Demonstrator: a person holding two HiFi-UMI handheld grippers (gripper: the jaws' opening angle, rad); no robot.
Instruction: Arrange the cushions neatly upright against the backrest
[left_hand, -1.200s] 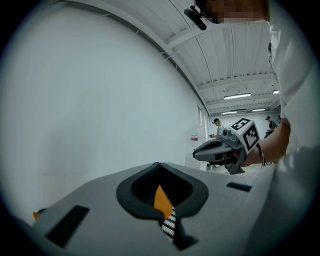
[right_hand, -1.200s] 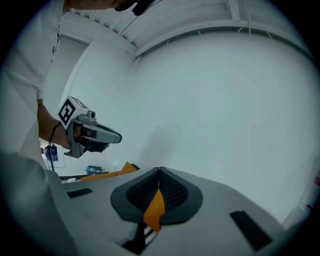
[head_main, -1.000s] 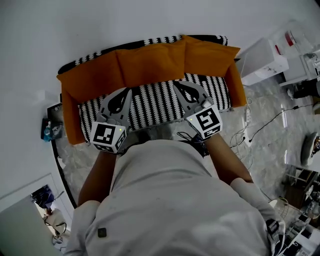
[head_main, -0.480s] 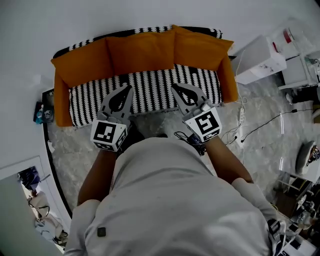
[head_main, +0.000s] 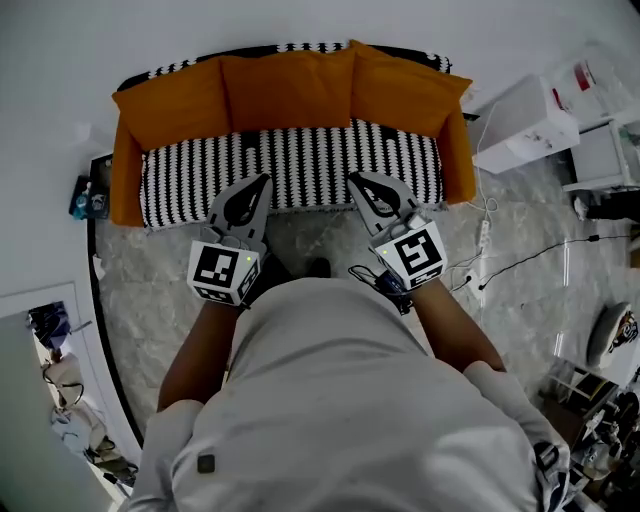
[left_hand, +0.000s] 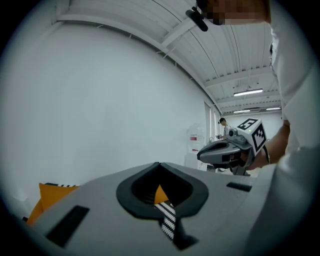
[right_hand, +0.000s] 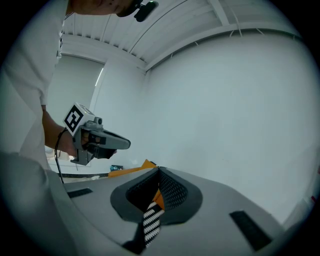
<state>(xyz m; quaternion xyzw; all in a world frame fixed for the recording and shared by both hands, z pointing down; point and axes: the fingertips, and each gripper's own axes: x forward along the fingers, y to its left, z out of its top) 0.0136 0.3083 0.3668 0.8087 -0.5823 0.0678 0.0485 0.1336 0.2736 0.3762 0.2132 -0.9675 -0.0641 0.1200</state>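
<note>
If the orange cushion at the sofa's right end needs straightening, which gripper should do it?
Probably the right gripper: it hangs nearer the right-end cushion than the left gripper does.

the sofa (head_main: 300, 165) is standing with its back against the wall (head_main: 300, 25). along its backrest the left cushion (head_main: 170, 105), the middle cushion (head_main: 288, 88) and the right cushion (head_main: 405, 92) are leaning upright side by side, each touching the next. the left end cushion (head_main: 124, 185) is standing at the seat's left edge, and the right end cushion (head_main: 458, 165) at its right edge. the left gripper (head_main: 262, 180) and the right gripper (head_main: 355, 180) are hovering side by side, apart, before the seat's front edge, over the floor (head_main: 150, 290). a cabinet (head_main: 525, 125) is standing right of the sofa, and a cable (head_main: 520, 262) is lying on the floor before it.
</note>
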